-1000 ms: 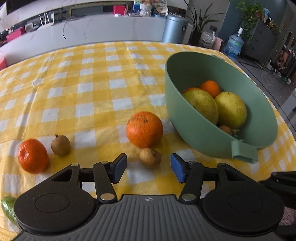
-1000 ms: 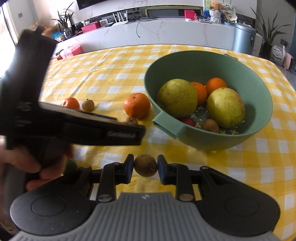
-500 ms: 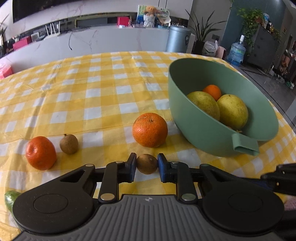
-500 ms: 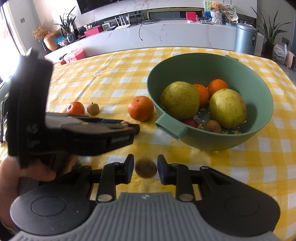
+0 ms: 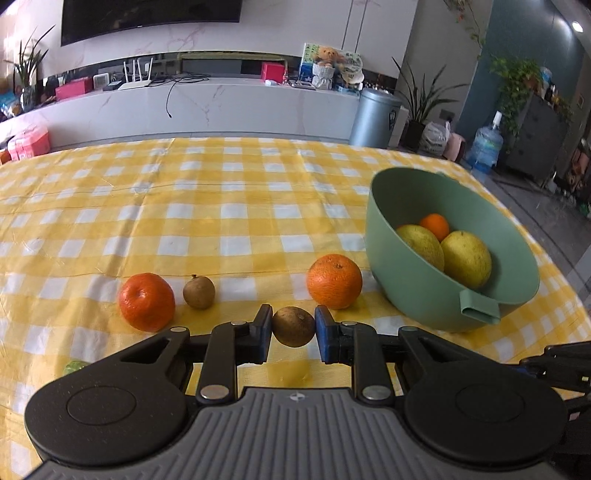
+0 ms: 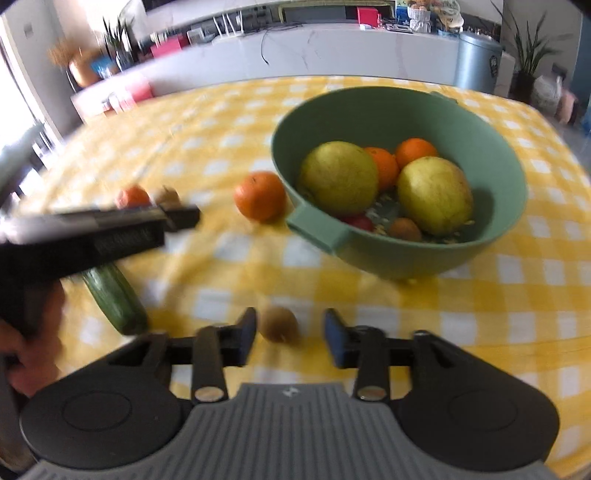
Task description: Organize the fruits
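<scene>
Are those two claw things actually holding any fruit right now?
The left gripper pinches a small brown fruit by its sides. The right gripper has just opened; nothing held.

Left gripper (image 5: 293,328) clamped a small brown fruit (image 5: 293,326), tilted downward. Right gripper (image 6: 290,334) jaws had just been opening, another brown fruit (image 6: 279,325) loose between them.

You are facing a long white marble counter (image 5: 229,107) running under a dark wall screen (image 5: 147,16). A grey bin (image 5: 375,116) is standing at its right end, potted plants (image 5: 421,99) are flanking it, and daylight is flooding in.
</scene>
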{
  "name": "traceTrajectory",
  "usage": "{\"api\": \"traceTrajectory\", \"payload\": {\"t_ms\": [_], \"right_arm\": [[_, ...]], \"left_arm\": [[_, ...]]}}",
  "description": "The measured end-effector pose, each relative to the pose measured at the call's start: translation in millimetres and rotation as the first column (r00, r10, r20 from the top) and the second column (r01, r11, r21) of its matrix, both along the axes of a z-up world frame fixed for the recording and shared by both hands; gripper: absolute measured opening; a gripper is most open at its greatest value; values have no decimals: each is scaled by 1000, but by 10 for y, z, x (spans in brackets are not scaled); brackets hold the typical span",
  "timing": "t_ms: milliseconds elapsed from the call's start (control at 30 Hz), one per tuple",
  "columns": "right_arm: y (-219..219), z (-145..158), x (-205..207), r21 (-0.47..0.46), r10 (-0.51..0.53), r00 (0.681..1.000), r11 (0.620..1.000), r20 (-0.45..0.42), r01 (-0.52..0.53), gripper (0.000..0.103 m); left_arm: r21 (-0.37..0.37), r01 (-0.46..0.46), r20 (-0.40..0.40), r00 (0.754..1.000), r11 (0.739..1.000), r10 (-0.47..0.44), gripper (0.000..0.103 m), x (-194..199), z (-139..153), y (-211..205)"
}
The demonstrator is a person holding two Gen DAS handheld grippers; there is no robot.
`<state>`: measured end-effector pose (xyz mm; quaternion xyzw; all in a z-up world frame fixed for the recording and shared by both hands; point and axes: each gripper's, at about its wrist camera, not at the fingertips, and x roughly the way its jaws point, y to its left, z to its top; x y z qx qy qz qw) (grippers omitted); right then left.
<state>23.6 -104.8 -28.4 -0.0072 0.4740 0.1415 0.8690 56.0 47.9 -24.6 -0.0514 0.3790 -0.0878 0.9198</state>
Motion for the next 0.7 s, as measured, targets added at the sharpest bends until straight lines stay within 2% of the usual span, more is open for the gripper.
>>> {"api": "traceTrajectory", "payload": {"t_ms": [67, 300, 500, 700], "right_arm": [[11, -3, 2, 9, 6, 1000, 1000, -5, -6, 41], [142, -206, 133, -58, 26, 998, 998, -65, -29, 40], [219, -222, 129, -97, 49, 998, 994, -50, -53, 23], [192, -196, 130, -66, 49, 998, 996, -40, -52, 22]], "left_arm": [[-14, 0, 2, 1000, 1000, 0, 27, 0, 6, 9], [-34, -2, -16, 1000, 999, 1, 27, 26, -54, 43], [-66, -16, -15, 1000, 998, 15, 27, 19, -61, 114], [-81, -29, 5, 1000, 996, 30, 27, 1, 0, 143]]}}
